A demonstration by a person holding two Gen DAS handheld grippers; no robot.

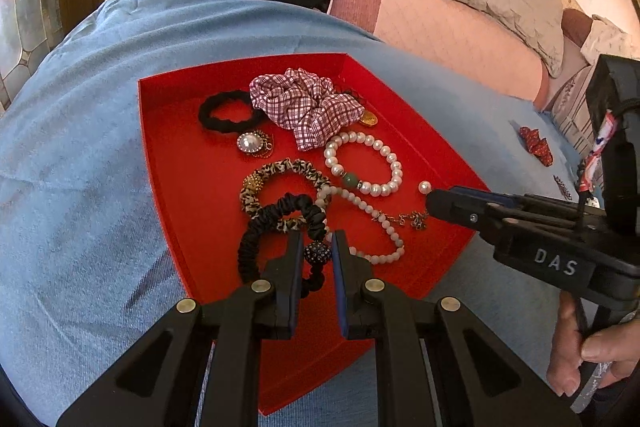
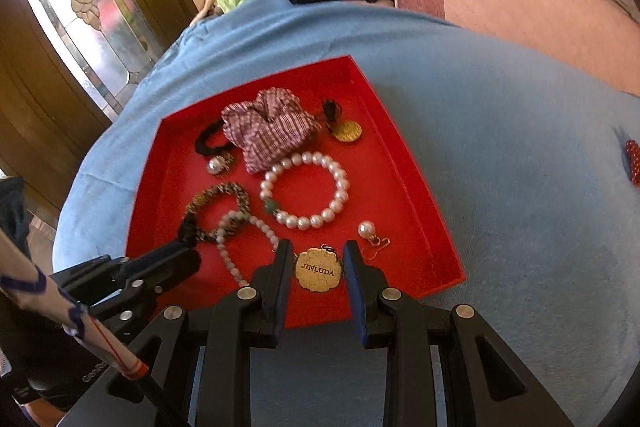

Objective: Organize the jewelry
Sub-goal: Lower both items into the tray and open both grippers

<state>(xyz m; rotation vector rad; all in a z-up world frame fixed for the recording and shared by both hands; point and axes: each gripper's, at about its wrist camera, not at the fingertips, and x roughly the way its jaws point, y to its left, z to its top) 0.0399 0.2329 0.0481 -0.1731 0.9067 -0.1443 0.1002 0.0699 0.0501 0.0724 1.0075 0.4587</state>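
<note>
Right gripper (image 2: pixel 314 269), parted, straddles the gold scalloped JINLUDA tag (image 2: pixel 319 270) in the shallow red tray (image 2: pixel 420 187); left gripper (image 1: pixel 314 255) parted around the black satin scrunchie's beaded ball (image 1: pixel 318 253), seemingly untouched; next: close, lift.

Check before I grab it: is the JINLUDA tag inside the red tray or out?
Inside: the JINLUDA tag lies on the red tray floor, between the open right gripper fingers.

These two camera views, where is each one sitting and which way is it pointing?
Left wrist view: on the left gripper, looking along its fingers down at the black satin scrunchie in the shallow red tray; the person's right hand shows.
Right wrist view: on the right gripper, over the gold JINLUDA tag.
Shared: tray, round pearl bracelet, each other's gripper.
</note>
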